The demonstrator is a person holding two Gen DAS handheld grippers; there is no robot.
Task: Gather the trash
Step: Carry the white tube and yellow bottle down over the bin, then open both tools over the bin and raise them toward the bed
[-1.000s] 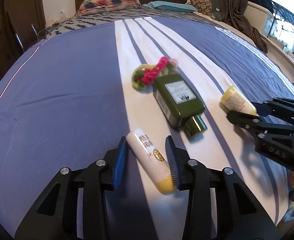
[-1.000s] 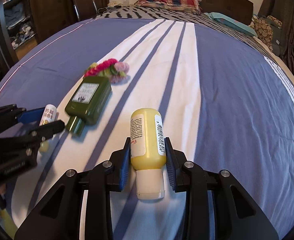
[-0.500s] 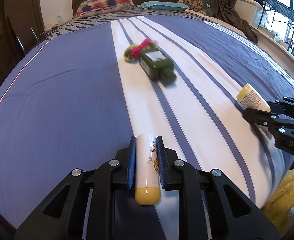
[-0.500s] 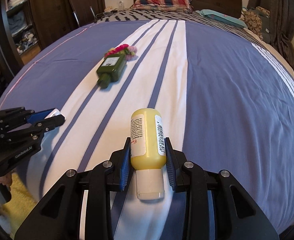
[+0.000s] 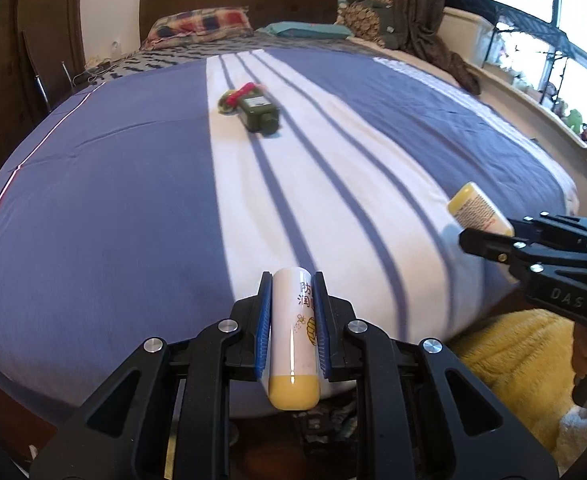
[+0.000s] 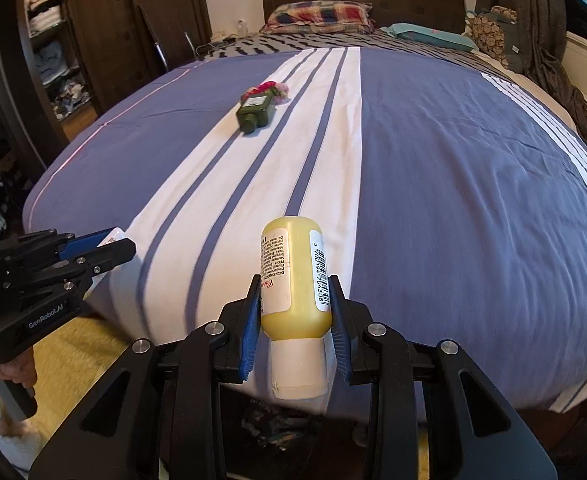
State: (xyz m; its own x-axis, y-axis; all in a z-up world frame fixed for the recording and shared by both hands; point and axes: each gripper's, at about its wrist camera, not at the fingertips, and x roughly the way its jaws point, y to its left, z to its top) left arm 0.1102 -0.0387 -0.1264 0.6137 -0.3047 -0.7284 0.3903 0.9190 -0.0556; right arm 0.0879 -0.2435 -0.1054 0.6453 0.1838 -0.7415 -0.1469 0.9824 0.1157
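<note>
Left wrist view: left gripper [image 5: 292, 312] clamped on white tube [image 5: 294, 332] (yellow cap toward camera), held over the foot of the bed [image 5: 113, 200]. Right gripper [image 6: 295, 312] clamped on yellow bottle [image 6: 295, 276], white cap rearward. Green bottle [image 6: 255, 113] lies on bedspread, touching a pink-green scrunchie [image 6: 271, 89].

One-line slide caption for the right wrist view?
Right gripper holds a yellow bottle over the bed's foot; green bottle remains on the bed.
</note>
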